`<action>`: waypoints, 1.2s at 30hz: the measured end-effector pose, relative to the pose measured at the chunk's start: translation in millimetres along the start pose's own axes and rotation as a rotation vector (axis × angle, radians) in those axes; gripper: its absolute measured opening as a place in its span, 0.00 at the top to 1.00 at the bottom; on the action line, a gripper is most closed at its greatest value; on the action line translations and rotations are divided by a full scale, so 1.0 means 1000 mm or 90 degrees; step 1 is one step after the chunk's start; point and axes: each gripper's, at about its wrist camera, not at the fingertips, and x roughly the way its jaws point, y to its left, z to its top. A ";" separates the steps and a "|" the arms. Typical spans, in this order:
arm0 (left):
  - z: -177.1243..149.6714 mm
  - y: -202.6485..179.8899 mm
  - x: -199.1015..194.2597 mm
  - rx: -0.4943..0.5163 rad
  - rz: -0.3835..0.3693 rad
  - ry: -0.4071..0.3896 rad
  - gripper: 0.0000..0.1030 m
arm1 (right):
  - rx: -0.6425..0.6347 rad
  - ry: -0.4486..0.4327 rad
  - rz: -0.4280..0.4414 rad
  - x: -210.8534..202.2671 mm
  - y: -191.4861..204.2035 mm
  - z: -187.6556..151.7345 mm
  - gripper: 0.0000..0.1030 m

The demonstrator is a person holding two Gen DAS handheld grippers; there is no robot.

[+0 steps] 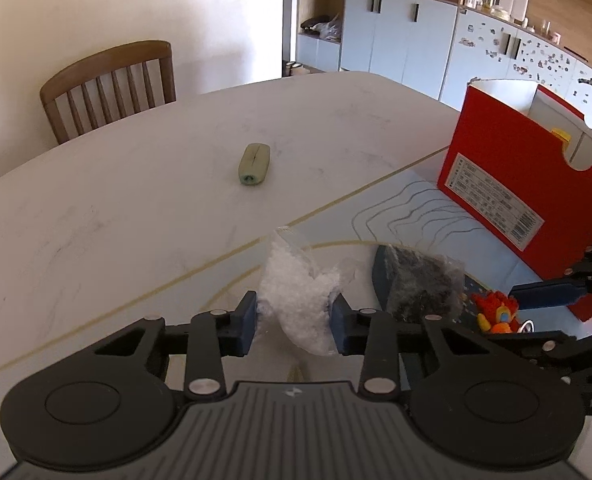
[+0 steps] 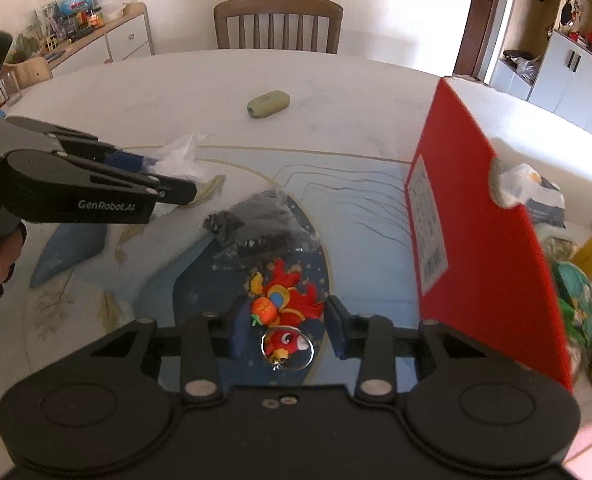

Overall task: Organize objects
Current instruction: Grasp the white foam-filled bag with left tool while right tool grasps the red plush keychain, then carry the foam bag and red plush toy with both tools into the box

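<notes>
On the printed mat [image 1: 407, 208] at the near edge of the table [image 1: 116, 200]: a clear bag of white granules [image 1: 299, 292], pinched at its lower part between the blue pads of the left gripper [image 1: 294, 314]. Just beside it to the right, a second bag of dark bits [image 1: 419, 284], lying loose and untouched. Further right, near the foot of the open red box [image 1: 507, 184], a red plush toy [image 2: 286, 300] with a key ring [image 2: 288, 350], caught between the pads of the right gripper [image 2: 286, 314], jaws closed onto its soft body on both sides as far as can be told. Well apart, out on the bare table, a pale green case [image 1: 254, 164].

Handling of the granule bag: probably light, limp and slippery in its film, with contents free to shift and sag below the pinch. Best held where the fill is bunched, not on the empty film at the top, which looks likely to slide out. Firm but not crushing; thin plastic, probably easy to split.

Handling of the plush: very light, squashy, forgiving of pressure. Body the right place to grip; the ring too thin and likely to swing. No fragility to fear, only a slip if caught by the fuzzy edge alone.
</notes>
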 end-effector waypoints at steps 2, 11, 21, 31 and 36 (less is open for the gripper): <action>-0.003 -0.002 -0.006 -0.006 0.002 0.002 0.66 | 0.005 -0.002 0.004 -0.007 -0.001 -0.004 0.63; -0.009 -0.021 -0.042 -0.036 0.014 0.022 0.67 | 0.024 -0.033 0.030 -0.050 -0.004 -0.012 0.63; -0.002 -0.059 -0.088 -0.041 0.032 0.031 0.67 | 0.042 -0.077 0.059 -0.089 -0.020 -0.011 0.63; 0.021 -0.104 -0.125 -0.037 0.031 0.017 0.67 | 0.031 -0.116 0.084 -0.133 -0.048 -0.002 0.63; 0.035 -0.126 -0.136 -0.035 0.032 0.003 0.67 | 0.024 -0.138 0.085 -0.150 -0.068 0.001 0.63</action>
